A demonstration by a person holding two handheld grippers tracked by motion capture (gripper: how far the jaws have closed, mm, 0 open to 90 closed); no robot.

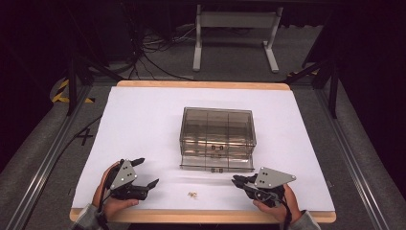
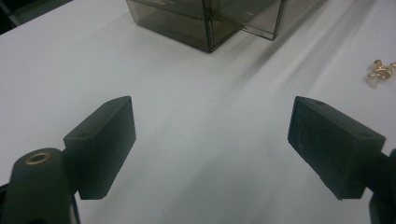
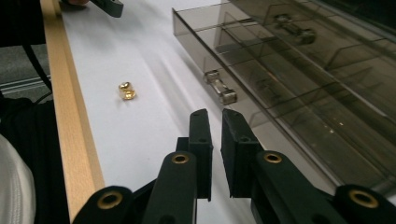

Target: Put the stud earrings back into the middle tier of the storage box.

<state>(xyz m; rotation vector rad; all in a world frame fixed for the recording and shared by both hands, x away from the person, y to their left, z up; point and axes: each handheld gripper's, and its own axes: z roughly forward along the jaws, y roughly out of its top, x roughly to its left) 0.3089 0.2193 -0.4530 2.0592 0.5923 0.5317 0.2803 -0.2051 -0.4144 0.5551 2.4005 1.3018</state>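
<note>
Near the front edge of the white table [image 1: 143, 120], the left gripper [image 1: 146, 173] rests low in the person's left hand [image 1: 111, 203], its jaws spread wide with nothing between them. In the left gripper view only bare table surface lies between the two black pads [image 2: 100, 144]. The small gold piece [image 1: 193, 194] lies on the table to this gripper's right, near it but apart, and roughly midway between the two grippers.

The right gripper [image 1: 238, 180] sits in the right hand [image 1: 282, 203], its jaws drawn almost together with a thin slit left and nothing caught in it. The gold piece lies off to its left, well clear of the tips. Just ahead of the right gripper stands the smoky clear drawer box [image 1: 218, 136], its lowest drawer [image 3: 280, 102] pulled out a little, with the metal drawer handle [image 3: 220, 88] just beyond the jaw tips, not touched.
</note>
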